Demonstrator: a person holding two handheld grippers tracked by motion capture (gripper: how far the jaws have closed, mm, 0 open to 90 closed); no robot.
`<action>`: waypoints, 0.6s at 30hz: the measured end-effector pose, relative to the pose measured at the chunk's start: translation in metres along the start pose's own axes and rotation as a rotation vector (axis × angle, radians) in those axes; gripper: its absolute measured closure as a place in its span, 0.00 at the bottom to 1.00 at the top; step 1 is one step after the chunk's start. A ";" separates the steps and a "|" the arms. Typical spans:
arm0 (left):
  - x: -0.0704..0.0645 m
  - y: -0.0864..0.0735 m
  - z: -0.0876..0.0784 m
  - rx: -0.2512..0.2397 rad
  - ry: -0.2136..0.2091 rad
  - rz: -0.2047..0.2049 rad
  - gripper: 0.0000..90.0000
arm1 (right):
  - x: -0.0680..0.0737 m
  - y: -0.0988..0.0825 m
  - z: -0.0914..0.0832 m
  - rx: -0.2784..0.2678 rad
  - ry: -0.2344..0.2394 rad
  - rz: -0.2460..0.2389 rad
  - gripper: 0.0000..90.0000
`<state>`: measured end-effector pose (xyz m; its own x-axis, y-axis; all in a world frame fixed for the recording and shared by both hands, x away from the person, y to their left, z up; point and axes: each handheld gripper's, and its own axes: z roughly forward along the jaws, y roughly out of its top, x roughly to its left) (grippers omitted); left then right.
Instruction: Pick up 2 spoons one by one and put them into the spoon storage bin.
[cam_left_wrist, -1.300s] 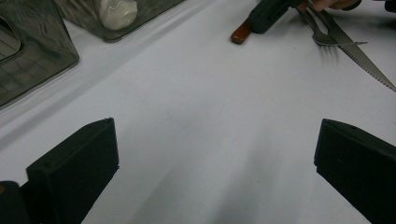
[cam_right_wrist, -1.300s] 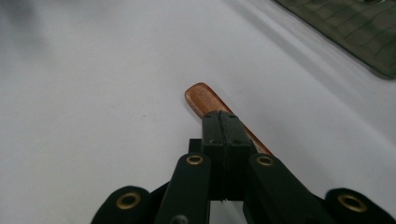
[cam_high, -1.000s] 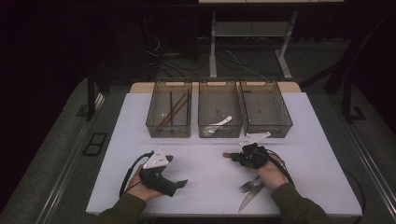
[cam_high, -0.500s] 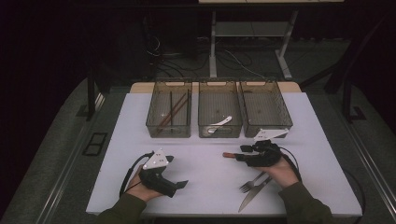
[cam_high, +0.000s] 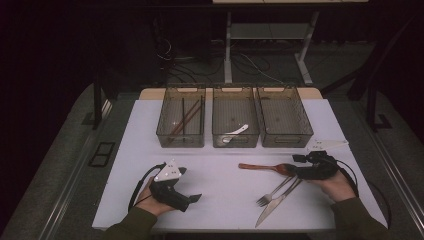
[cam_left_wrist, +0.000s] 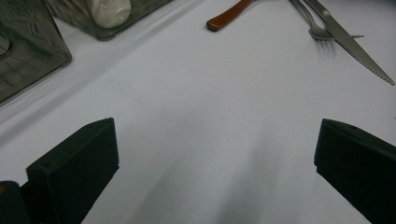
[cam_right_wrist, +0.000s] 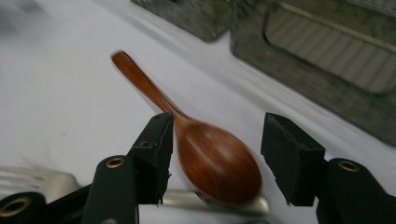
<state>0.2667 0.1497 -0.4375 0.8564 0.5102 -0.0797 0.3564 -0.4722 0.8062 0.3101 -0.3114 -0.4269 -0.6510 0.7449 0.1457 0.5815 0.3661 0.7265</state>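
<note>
Your spoon (cam_high: 265, 167) lies flat, handle pointing left, bowl between your right gripper's (cam_high: 298, 171) jaws, which have just been opening. Left gripper (cam_high: 192, 200) rests spread.

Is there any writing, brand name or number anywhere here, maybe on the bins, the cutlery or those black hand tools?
None: no readable text in any view.
The three bins, the wooden spoon, the fork and the knife show no markings.
The left gripper and right gripper carry no legible label.
</note>
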 end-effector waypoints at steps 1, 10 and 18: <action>0.000 0.000 0.000 0.002 0.000 0.002 0.00 | -0.002 -0.002 0.001 0.007 0.003 0.005 0.48; -0.001 0.000 0.001 0.004 -0.002 0.008 0.00 | 0.000 -0.004 0.016 0.064 -0.003 -0.025 0.48; -0.001 0.001 0.001 0.005 -0.003 0.009 0.00 | 0.000 -0.005 0.019 0.087 -0.007 -0.032 0.50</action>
<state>0.2665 0.1483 -0.4375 0.8607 0.5037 -0.0738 0.3502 -0.4805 0.8040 0.3162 -0.3024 -0.4435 -0.6667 0.7359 0.1186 0.6010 0.4366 0.6694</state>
